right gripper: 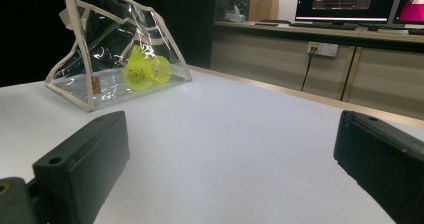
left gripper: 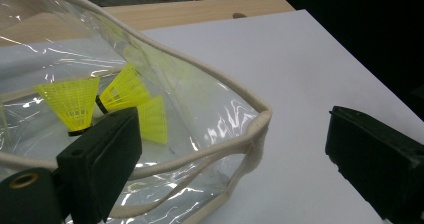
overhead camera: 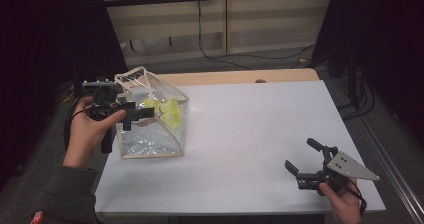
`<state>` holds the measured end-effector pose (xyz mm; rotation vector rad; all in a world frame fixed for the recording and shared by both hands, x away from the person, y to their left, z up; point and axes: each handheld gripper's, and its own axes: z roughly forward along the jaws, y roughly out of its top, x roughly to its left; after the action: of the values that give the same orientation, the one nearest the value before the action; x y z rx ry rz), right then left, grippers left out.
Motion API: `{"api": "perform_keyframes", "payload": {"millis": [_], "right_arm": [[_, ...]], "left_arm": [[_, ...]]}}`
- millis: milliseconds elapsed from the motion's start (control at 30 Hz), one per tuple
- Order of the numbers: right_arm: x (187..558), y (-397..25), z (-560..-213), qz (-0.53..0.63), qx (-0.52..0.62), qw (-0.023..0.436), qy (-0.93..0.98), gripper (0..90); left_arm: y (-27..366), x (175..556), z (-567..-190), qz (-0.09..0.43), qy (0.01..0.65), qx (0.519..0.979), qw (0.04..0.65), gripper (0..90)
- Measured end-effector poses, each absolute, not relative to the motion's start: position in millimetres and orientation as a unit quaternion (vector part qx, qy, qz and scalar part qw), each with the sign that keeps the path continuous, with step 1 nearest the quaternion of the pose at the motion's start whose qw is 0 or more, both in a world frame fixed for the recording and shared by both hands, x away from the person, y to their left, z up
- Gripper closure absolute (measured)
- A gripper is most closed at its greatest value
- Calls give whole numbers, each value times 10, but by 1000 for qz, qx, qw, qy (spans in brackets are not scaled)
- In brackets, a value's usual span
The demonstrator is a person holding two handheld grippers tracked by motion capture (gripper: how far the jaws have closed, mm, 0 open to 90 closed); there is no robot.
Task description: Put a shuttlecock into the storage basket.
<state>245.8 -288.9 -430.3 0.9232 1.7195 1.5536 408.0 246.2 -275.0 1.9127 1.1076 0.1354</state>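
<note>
A clear plastic bag with beige trim stands at the left of the white table. Three yellow shuttlecocks lie inside it. My left gripper is open at the bag's mouth. In the left gripper view the left gripper straddles the beige rim, one jaw over the bag's inside near the shuttlecocks and one outside it. My right gripper is open and holds nothing near the table's front right corner. From there, the right gripper faces the bag and the shuttlecocks far across the table.
A wooden strip runs along the table's far edge. Cables lie on the floor before low cabinets. Monitors stand on a counter in the right gripper view. Bare white surface lies between the bag and the right gripper.
</note>
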Motion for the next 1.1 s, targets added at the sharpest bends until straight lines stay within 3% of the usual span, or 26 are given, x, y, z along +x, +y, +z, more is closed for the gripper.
{"api": "perform_keyframes", "payload": {"millis": [1100], "right_arm": [[2463,-2874,-4310,590,350,316,656,10]], "left_arm": [[2578,3924,-2796,45,444,785,430,85]]}}
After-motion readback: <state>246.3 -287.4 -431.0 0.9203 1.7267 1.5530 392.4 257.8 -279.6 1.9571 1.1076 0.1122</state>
